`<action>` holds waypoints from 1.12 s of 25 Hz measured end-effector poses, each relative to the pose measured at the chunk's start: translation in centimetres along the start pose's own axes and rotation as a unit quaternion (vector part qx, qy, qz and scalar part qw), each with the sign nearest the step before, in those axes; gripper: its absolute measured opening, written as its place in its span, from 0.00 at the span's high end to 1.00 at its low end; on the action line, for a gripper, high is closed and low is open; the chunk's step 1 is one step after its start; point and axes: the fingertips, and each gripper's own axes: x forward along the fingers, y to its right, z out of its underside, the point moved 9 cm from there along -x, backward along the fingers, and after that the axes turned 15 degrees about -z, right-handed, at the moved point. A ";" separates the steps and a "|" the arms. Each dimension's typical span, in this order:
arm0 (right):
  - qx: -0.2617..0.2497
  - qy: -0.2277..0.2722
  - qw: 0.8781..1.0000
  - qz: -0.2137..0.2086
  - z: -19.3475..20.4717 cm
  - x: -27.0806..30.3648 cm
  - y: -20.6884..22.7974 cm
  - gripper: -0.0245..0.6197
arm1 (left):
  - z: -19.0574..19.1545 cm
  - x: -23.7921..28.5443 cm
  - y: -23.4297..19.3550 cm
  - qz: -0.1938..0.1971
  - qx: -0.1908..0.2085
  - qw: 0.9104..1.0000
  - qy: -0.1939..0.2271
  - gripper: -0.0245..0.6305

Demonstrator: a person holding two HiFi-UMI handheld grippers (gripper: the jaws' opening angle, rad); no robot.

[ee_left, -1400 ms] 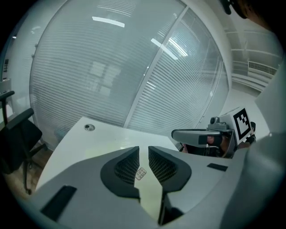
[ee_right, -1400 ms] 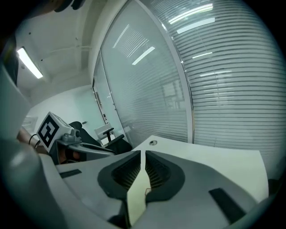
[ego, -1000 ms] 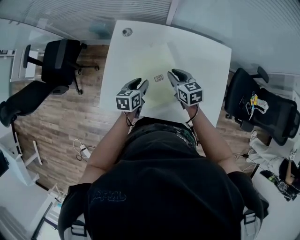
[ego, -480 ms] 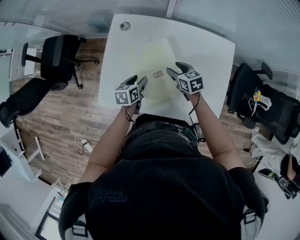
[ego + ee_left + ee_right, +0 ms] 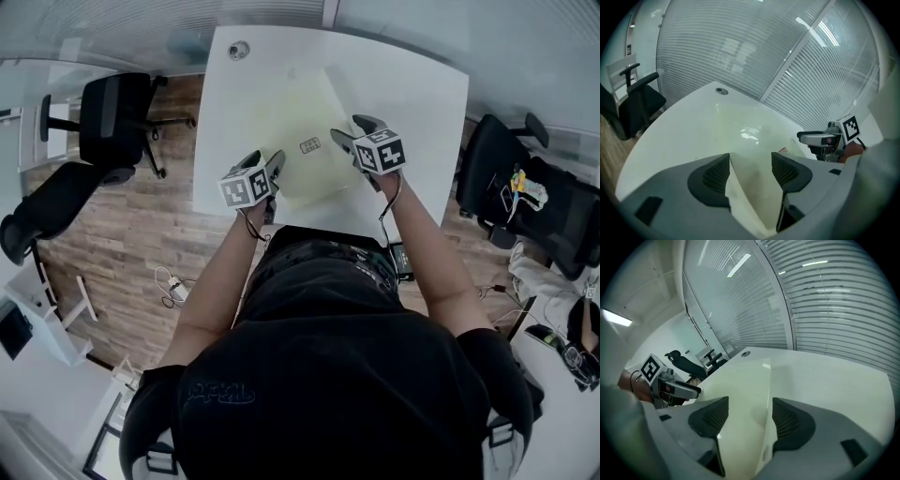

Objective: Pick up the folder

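A pale yellow-green folder (image 5: 314,127) with a small label (image 5: 309,145) lies on the white table (image 5: 412,103). My left gripper (image 5: 272,167) is at its near left corner and my right gripper (image 5: 347,134) at its near right edge. In the left gripper view the folder (image 5: 752,197) runs between the jaws of the left gripper (image 5: 750,171), which are opening, with a gap beside the right pad. In the right gripper view the folder (image 5: 740,394) sits between the right gripper's (image 5: 747,416) opening jaws, loose. Each gripper sees the other: the right gripper (image 5: 820,138) and the left gripper (image 5: 675,389).
A round cable grommet (image 5: 238,50) sits at the table's far left corner. Black office chairs stand on the wooden floor at the left (image 5: 112,117) and at the right (image 5: 525,197). Slatted glass walls run behind the table.
Both grippers have sunk toward the table and shifted slightly away from me. Their jaws have spread wider around the folder's near edge.
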 end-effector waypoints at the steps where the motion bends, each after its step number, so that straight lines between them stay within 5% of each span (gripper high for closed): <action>1: 0.005 -0.001 1.000 -0.005 0.1 0.1 0.1 0.52 | 0.1 0.2 -0.1 -0.001 -0.006 1.000 -0.005 0.54; 12: 0.076 -0.007 0.995 -0.061 1.6 1.4 2.3 0.49 | 0.9 1.7 -0.9 0.000 -0.047 0.998 -0.032 0.52; 28: 0.110 -0.018 0.990 -0.090 2.4 2.6 3.8 0.46 | 1.2 2.7 -1.1 0.001 -0.062 0.997 -0.035 0.47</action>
